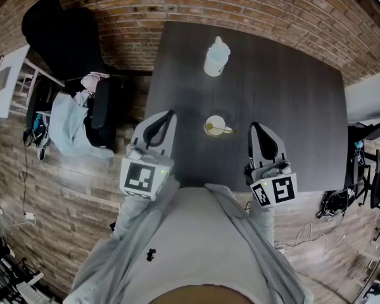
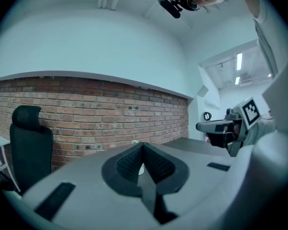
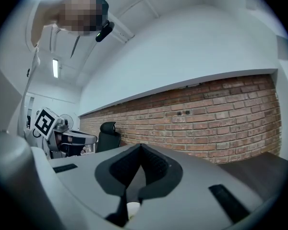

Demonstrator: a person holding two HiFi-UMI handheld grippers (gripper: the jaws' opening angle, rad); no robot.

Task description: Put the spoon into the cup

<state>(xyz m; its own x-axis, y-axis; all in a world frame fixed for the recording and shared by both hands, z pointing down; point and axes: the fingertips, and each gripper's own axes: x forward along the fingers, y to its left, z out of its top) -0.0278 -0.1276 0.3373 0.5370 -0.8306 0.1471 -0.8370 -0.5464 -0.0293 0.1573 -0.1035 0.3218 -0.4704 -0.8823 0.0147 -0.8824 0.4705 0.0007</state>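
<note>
The small pale round cup (image 1: 215,125) stands on the dark grey tabletop (image 1: 291,106) with the slim yellowish spoon (image 1: 227,130) resting in it, handle poking out rightward. The left gripper (image 1: 170,114) and right gripper (image 1: 254,126) flank the cup without touching it, jaws clenched on nothing. A white plastic bottle (image 1: 216,57) stands farther back.

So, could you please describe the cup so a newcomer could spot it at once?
Start at the dark table. Near its middle sits a small pale cup. Unlike the taller white bottle at the far edge, it is low and open, with a spoon poking out.
</note>
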